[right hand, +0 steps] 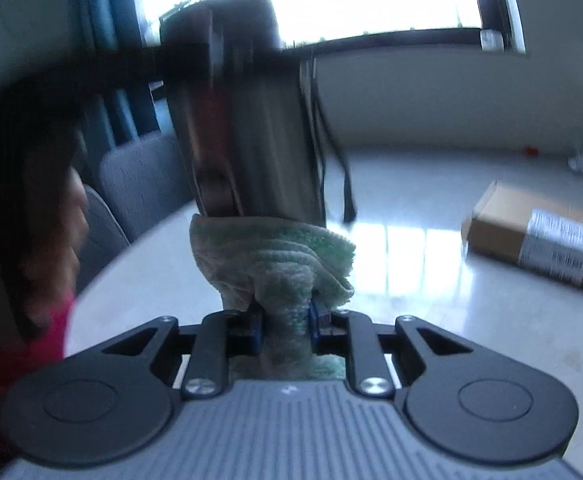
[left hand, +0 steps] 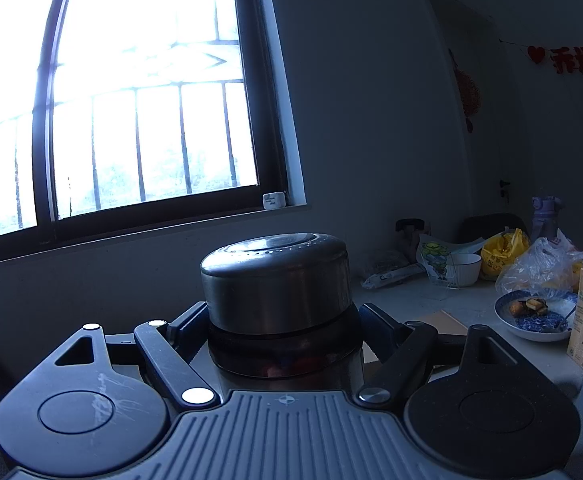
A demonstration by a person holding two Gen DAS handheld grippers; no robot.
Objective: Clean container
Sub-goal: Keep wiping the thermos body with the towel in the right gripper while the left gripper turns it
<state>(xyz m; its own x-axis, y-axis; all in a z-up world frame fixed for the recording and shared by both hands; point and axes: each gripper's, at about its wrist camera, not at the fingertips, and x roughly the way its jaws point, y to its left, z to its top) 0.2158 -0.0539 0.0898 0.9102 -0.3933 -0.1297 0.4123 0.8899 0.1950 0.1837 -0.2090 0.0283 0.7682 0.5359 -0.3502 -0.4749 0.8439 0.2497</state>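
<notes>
The left gripper (left hand: 283, 332) is clamped on a steel flask (left hand: 275, 280), just below its lid, holding it up off the surface (right hand: 411, 280) in front of the window (left hand: 131, 100). The right gripper (right hand: 285, 320) is pinched tight on a bunched green cloth (right hand: 275, 256), whose folds press against the flask's lower end.

To wipe well, I'd say the left grip should stay firm and steady while the cloth is rubbed round the wall with even pressure, turning the flask so no side gets skipped.

The right view shows the cloth, the flask's body with a dangling strap, and a cardboard box (right hand: 539, 240) on the surface, though it is blurred. The left view shows none of that, but it does show the lid, a blue dish (left hand: 535, 316) of food and plastic bags (left hand: 539, 260) further along.
</notes>
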